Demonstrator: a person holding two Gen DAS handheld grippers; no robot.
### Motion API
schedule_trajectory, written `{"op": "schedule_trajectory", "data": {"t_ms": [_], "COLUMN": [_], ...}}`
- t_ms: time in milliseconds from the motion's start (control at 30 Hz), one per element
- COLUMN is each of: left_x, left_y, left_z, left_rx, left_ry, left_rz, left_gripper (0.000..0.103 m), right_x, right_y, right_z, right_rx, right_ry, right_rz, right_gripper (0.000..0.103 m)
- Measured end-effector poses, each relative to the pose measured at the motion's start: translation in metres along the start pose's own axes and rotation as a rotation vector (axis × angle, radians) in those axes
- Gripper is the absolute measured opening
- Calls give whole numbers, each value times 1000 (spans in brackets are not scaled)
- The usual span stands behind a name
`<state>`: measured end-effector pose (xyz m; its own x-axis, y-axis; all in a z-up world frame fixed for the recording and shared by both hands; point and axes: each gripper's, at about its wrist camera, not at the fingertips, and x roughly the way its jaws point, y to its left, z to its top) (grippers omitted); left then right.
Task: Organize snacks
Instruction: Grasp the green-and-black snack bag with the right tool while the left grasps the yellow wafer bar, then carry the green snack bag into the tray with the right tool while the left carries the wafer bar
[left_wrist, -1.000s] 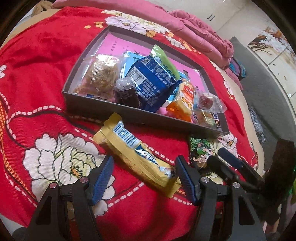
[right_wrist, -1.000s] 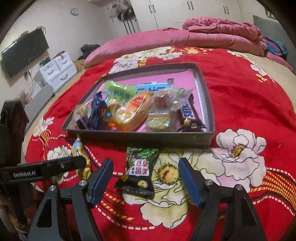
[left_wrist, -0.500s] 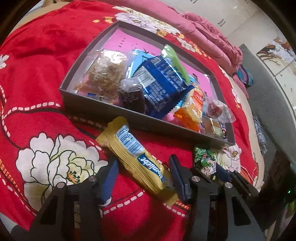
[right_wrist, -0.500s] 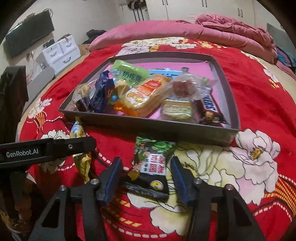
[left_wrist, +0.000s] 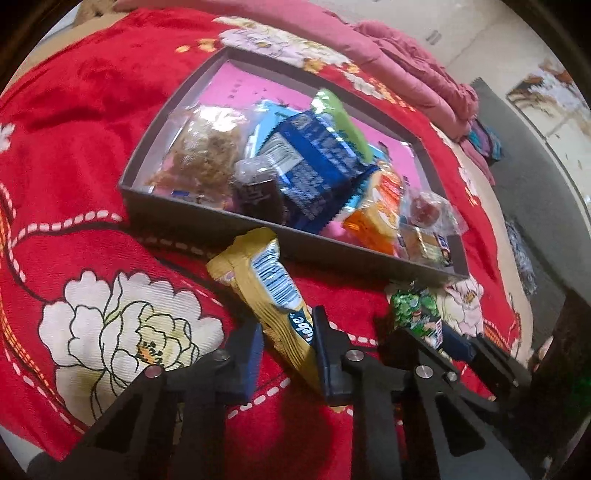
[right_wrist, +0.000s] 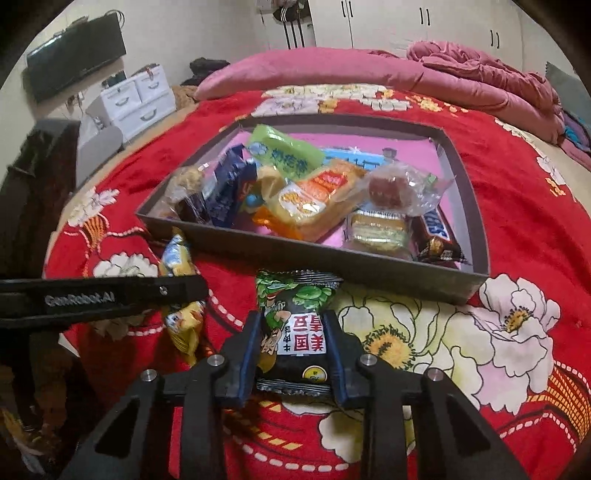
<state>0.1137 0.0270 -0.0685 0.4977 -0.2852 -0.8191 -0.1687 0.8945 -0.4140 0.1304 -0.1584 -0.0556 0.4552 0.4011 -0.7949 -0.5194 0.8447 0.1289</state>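
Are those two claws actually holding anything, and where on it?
Left gripper pinches the yellow snack bar near its lower end; right gripper squeezes the green-black packet across its middle.

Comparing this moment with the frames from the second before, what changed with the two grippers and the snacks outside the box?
Both grippers have just been closing. The left gripper now clamps the yellow snack packet, lifting its far end toward the box wall. The right gripper now clamps the green-and-black snack packet. Both packets lay loose between open jaws before. The grey box and the snacks in it look unchanged.
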Motion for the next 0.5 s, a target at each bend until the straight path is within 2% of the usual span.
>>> {"op": "schedule_trajectory", "data": {"t_ms": [133, 333, 500], "left_x": [-16, -39, -48], "left_y": [-7, -20, -29], "left_z": [-1, 0, 2], "left_rx": [53, 139, 195], "left_ry": [-54, -147, -206], "left_rz": [5, 11, 31], "left_gripper": [20, 20, 20], "right_x": [-10, -27, -34], "right_y": [-1, -4, -12], "right_z": [1, 6, 11], "right_rx": [11, 37, 77], "right_ry": [-32, -115, -152], "right_rz": [13, 40, 44], "right_gripper": [33, 33, 33]}}
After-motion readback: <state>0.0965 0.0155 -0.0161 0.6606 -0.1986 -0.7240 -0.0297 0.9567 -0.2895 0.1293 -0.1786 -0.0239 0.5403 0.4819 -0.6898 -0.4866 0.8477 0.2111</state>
